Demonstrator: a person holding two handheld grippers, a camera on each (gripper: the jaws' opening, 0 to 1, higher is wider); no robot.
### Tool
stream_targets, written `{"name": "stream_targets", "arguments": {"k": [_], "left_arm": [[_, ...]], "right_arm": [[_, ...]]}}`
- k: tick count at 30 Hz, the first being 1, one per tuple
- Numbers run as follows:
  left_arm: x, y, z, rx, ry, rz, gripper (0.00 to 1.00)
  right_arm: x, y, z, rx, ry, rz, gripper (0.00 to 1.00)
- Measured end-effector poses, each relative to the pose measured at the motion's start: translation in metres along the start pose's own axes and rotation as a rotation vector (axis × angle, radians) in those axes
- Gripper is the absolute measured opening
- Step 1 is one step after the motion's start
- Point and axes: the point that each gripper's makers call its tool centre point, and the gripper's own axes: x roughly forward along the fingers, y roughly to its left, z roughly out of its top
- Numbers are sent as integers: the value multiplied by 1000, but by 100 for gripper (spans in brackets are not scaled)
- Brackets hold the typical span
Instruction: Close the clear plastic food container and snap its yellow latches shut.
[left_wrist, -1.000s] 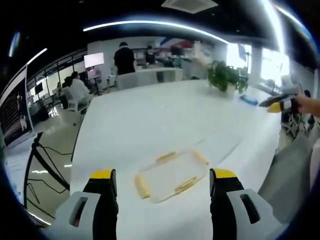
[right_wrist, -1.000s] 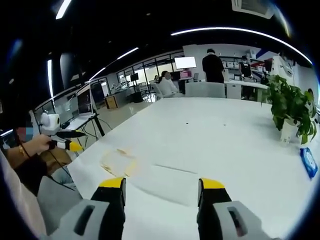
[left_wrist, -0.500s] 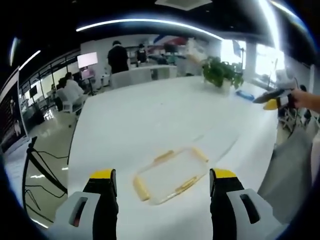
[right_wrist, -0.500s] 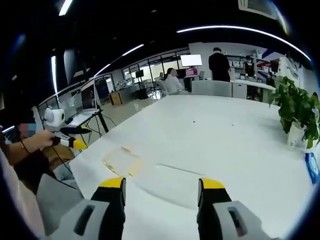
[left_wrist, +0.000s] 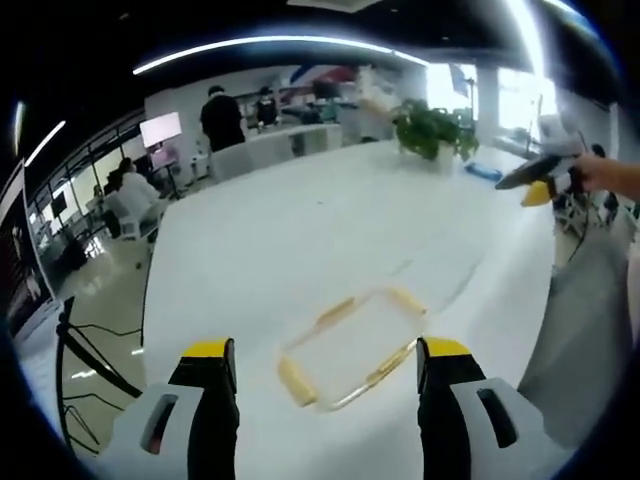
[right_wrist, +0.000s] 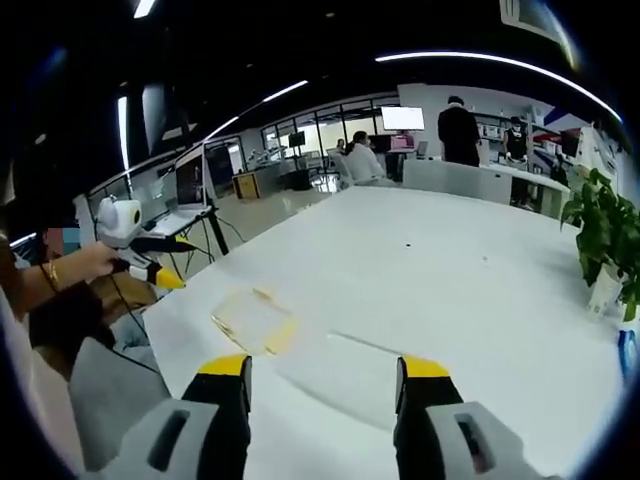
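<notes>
A clear lid with yellow latches (left_wrist: 350, 345) lies flat on the white table (left_wrist: 280, 240), just beyond and between the jaws of my left gripper (left_wrist: 328, 352), which is open and above it. Right of the lid, the faint outline of the clear container (left_wrist: 440, 275) rests on the table. In the right gripper view the lid (right_wrist: 255, 320) lies ahead to the left and the container (right_wrist: 345, 375) sits near my open right gripper (right_wrist: 325, 366). A hand holds the right gripper (left_wrist: 535, 180) over the table's right edge. The left gripper (right_wrist: 150, 262) hangs left of the table.
A potted plant (left_wrist: 432, 128) and a blue item (left_wrist: 483, 172) stand at the table's far side, where the right gripper view also shows the plant (right_wrist: 605, 235). People (left_wrist: 222, 118) stand and sit at desks beyond the table. A black stand (left_wrist: 85, 355) is by the table's left edge.
Both views have shifted slightly with the hands. The lid and the container lie where they were. Both grippers stay open, holding nothing.
</notes>
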Motion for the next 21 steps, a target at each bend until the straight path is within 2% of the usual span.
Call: {"name": "stream_targets", "arguments": {"k": [8, 15, 18, 21], "left_arm": [[6, -5, -4, 50, 28, -78, 73], [10, -4, -6, 114, 55, -107, 72], [12, -3, -9, 146, 73, -119, 72], [13, -1, -10, 172, 88, -130, 72]], "right_arm": [[8, 4, 1, -19, 13, 24, 57], [17, 12, 4, -54, 30, 64, 57], [24, 16, 10, -42, 20, 102, 57], [29, 20, 17, -67, 18, 124, 57]]}}
